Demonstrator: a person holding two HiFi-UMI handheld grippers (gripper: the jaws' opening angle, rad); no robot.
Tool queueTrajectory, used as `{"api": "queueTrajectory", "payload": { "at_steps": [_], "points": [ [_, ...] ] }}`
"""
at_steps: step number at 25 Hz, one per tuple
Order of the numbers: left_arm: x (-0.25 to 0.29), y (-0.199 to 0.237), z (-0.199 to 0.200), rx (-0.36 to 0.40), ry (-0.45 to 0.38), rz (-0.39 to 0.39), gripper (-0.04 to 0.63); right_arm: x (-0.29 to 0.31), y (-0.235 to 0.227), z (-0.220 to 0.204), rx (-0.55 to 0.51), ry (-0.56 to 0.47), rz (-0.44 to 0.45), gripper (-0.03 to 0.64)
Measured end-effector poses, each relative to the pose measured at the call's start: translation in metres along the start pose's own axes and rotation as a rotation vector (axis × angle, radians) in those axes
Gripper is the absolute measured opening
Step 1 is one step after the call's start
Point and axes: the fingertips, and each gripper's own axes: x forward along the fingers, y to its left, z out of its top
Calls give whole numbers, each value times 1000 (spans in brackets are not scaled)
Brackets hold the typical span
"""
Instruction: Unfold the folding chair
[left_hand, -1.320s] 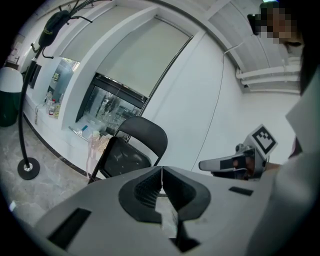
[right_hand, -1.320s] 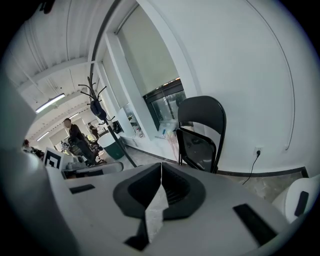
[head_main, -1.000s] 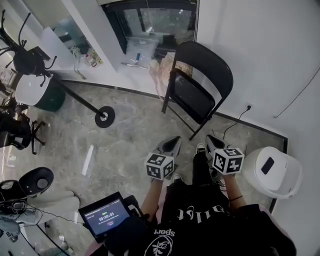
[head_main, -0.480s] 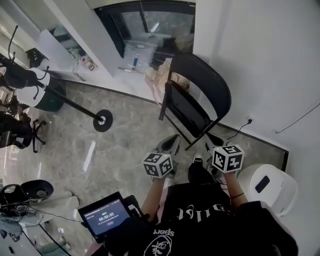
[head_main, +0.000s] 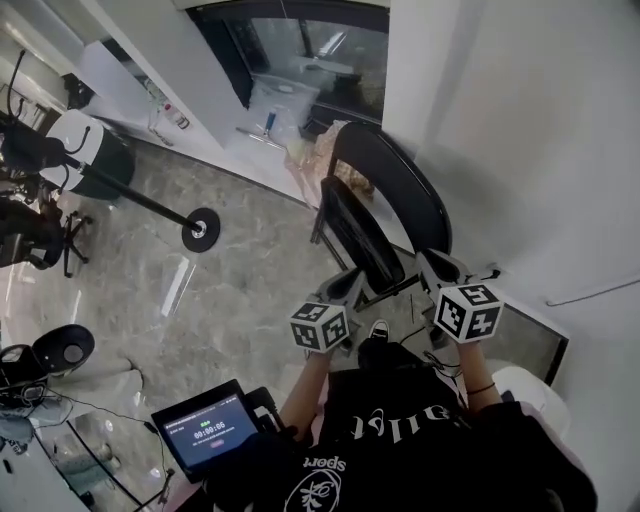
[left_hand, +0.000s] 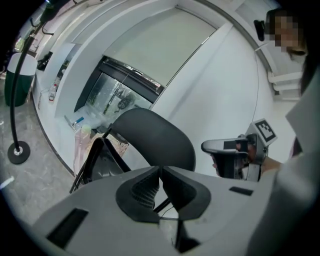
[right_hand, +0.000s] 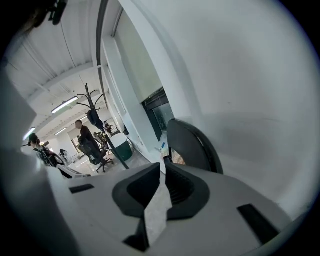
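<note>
Both tongs (head_main: 349, 282) (head_main: 436, 264) outstretched beside chair (head_main: 390, 185)

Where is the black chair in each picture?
Head view: the folding chair is in the middle, a little right.
Left gripper view: the centre.
Right gripper view: just right of centre.
Shared landmark: the dark window beside the chair.

Open-plan office: swivel chair (right_hand: 96, 151), coat stand (right_hand: 93, 111), ceiling strip lights (right_hand: 64, 105), glass panel (head_main: 300, 45).
</note>
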Motion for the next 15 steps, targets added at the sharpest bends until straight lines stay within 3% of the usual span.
{"api": "queueTrajectory", "payload": {
  "at_steps": [6, 7, 9, 15],
  "points": [
    [42, 20, 4, -40, 38, 42, 7, 14, -44, 60, -59, -5, 27, 25],
    [47, 24, 2, -45, 48, 47, 8, 19, -51, 67, -76, 4, 32, 49],
    [59, 31, -4, -53, 73, 51, 13, 34, -64, 73, -108, 46, 53, 169],
    [94, 53, -23, -151, 136, 39, 189, 81, -81, 65, -192, 222, 136, 199]
  ]
}}
